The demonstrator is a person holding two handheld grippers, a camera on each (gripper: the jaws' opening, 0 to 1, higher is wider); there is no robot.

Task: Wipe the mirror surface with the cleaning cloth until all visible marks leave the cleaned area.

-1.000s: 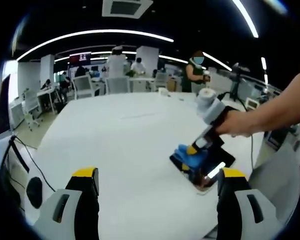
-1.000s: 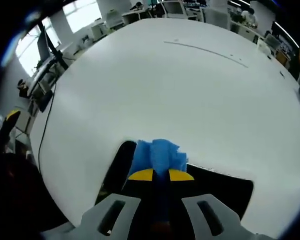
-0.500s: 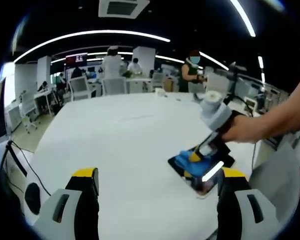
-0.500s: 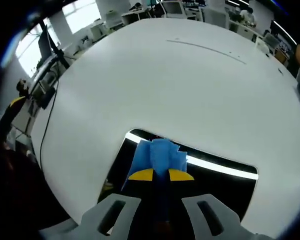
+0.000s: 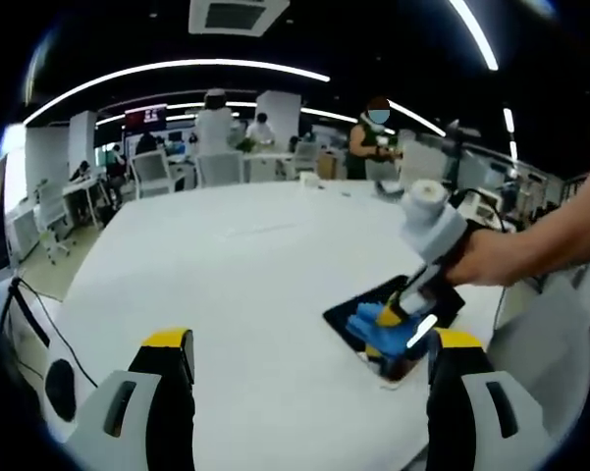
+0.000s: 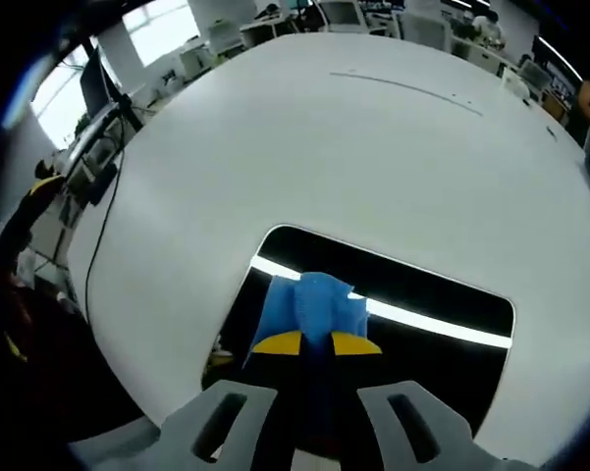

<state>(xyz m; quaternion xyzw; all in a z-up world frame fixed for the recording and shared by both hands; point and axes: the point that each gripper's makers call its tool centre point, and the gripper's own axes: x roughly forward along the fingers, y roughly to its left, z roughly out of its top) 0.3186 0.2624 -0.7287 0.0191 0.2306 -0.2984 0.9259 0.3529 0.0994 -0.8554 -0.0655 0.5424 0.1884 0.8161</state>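
Right gripper [image 6: 316, 343] fingers pinch the blue cloth [image 6: 309, 306] against the mirror [image 6: 442, 294] on the table [image 6: 324, 157]; left gripper [image 5: 304, 392] hangs open, empty. Mid-wipe, I'd say; next, sweep across the remaining glass.

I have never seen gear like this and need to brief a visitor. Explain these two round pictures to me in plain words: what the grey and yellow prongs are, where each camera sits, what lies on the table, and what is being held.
There is no robot here. A person holds a two-jaw hand tool in each hand, and a fisheye camera rides on each tool.

In the left gripper view, the left gripper has its grey, yellow-tipped jaws wide apart, holding nothing, above the white table. To its right is the person's hand with the other tool.

The right gripper is shut on a blue cleaning cloth, pressing it on a dark rectangular mirror lying flat on the table. The bright stripe is a reflected ceiling light.
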